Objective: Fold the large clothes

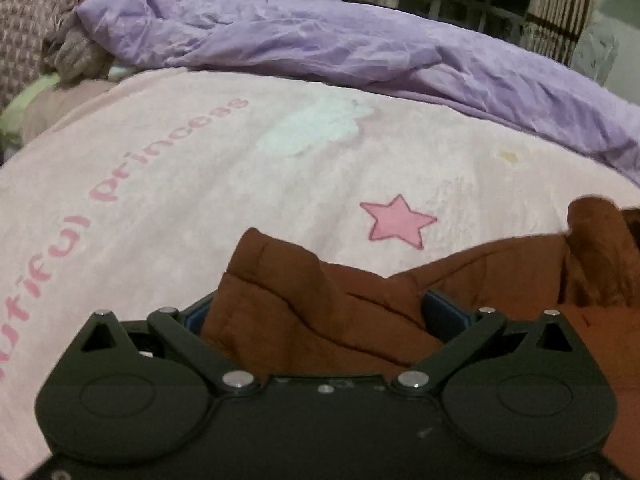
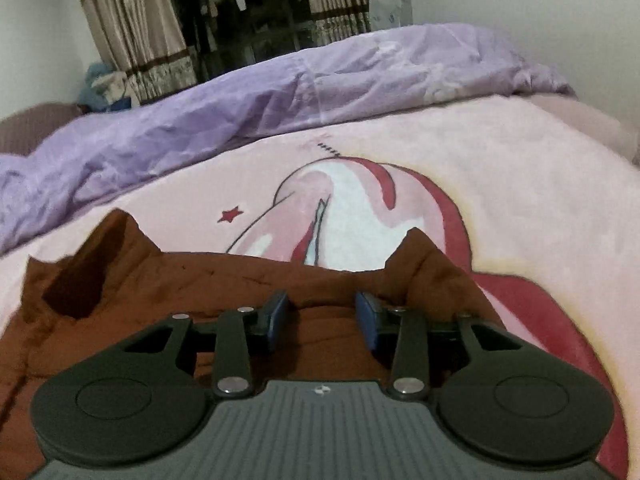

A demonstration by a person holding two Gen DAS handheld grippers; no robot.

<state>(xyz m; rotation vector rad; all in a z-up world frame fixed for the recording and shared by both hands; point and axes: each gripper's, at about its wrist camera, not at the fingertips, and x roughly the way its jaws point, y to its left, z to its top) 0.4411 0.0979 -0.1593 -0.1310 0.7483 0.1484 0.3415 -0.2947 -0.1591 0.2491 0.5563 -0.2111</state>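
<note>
In the left wrist view, our left gripper (image 1: 316, 312) points forward and tilts down toward the bed, its black body filling the bottom of the picture. Its two blue pads (image 1: 438, 312) stand wide apart, and a thick bunched fold of the brown padded garment (image 1: 320, 300) rises up between them. We cannot tell whether the pads press on the cloth or merely flank it. The garment lies on a pink blanket (image 1: 240, 200) printed with a pink star (image 1: 396, 220) and lettering, and it spreads off to the right edge. Beyond the blanket lies a crumpled purple quilt (image 1: 360, 52).

In the right wrist view, our right gripper (image 2: 322, 316) also tilts down and forward, low over the garment (image 2: 200, 280). Its blue pads (image 2: 276, 320) stand apart with a clear gap, and the cloth beneath them lies flat and unpinched, so this gripper is released. The garment's far edge runs across the blanket (image 2: 520, 180) with two raised peaks, one at the left and one at the right. The quilt (image 2: 240, 100) lies behind, with curtains (image 2: 136, 32) at the window beyond it.
</note>
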